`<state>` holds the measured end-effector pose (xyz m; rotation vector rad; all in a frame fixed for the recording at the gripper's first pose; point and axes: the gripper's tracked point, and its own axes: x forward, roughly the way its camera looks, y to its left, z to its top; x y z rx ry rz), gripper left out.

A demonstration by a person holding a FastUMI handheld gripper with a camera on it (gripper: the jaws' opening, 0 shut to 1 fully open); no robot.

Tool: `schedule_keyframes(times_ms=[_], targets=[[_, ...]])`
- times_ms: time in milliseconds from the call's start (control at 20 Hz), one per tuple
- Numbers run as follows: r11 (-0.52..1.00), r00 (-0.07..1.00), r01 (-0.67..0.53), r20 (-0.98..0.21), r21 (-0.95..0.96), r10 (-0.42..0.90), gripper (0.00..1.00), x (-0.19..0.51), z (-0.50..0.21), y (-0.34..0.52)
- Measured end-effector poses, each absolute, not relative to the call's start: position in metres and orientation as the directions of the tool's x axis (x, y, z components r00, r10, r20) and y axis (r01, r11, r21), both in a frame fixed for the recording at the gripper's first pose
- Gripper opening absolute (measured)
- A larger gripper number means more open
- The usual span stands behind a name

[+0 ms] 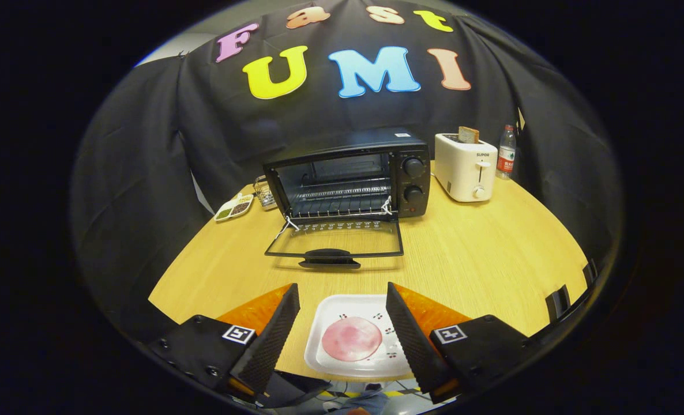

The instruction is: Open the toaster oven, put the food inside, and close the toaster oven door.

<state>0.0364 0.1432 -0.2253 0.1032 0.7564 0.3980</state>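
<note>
Toaster oven [348, 178] sits toward the back of the round wooden table [480, 253], well beyond the fingers, against the black cloth wall. Its glass door [335, 239] is dropped fully open and lies flat over the tabletop, handle nearest the camera; wire rack visible inside, two knobs on the right panel. Food: a round pink slice [352, 339] lying on a white square plate [333, 308] at the near table edge. Gripper [342, 334] jaws stand wide apart, one finger on each side of the plate, not pressing on it; plate and slice sit between them. Right of the oven, a white pop-up toaster [466, 167] with bread in a slot, then a water bottle [506, 153]. Left of the oven, a small divided dish [234, 207] and a wire basket [265, 193].
</note>
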Motion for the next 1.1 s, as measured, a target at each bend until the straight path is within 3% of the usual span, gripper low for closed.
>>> schedule_keyframes(times_ms=[550,800,1100], targets=[[0.861,0.307,-0.216,-0.805,0.461,0.508,0.98,0.033,-0.278,0.097],[0.861,0.153,-0.214,-0.855,0.460,0.495,0.98,0.024,-0.308,0.088],[0.868,0.055,-0.253,-0.890,0.427,0.453,0.96,0.021,-0.328,0.086]])
